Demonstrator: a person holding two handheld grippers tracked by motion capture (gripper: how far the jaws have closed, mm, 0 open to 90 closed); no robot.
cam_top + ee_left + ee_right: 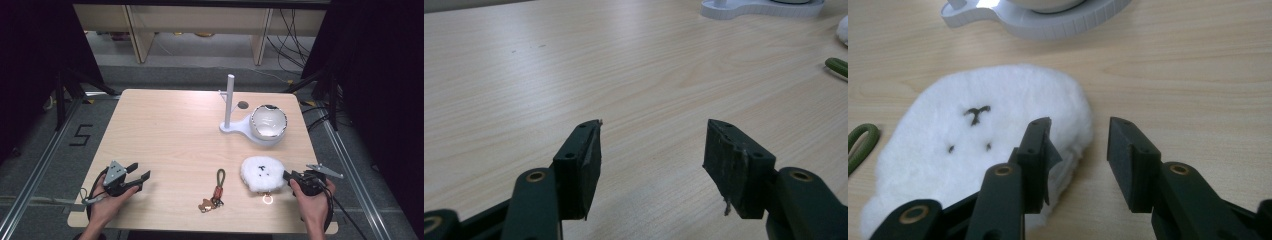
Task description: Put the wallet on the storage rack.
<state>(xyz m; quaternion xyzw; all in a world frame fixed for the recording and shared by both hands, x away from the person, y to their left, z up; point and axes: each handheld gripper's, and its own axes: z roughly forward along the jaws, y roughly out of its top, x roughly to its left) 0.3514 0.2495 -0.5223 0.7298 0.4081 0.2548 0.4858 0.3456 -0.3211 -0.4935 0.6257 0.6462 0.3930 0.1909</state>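
A white fluffy plush charm (261, 173) with a small dark stitched face lies on the table near the front right, a gold ring (268, 199) at its near edge. My right gripper (287, 176) sits just right of it. In the right gripper view its jaws (1079, 132) stand open, the left jaw over the edge of the plush (983, 135) and only bare table between the pads. My left gripper (142, 170) rests at the front left, open; bare wood shows between its jaws (651, 135). A green strap keychain (219, 182) with a brown charm lies between the two grippers.
At the back right stands a white stand (229, 102) with an upright pole and short pegs; a shiny round bowl (268, 121) sits on its base. The base (1048, 27) lies just beyond the plush. The green strap (837, 66) shows at the far right of the left gripper view.
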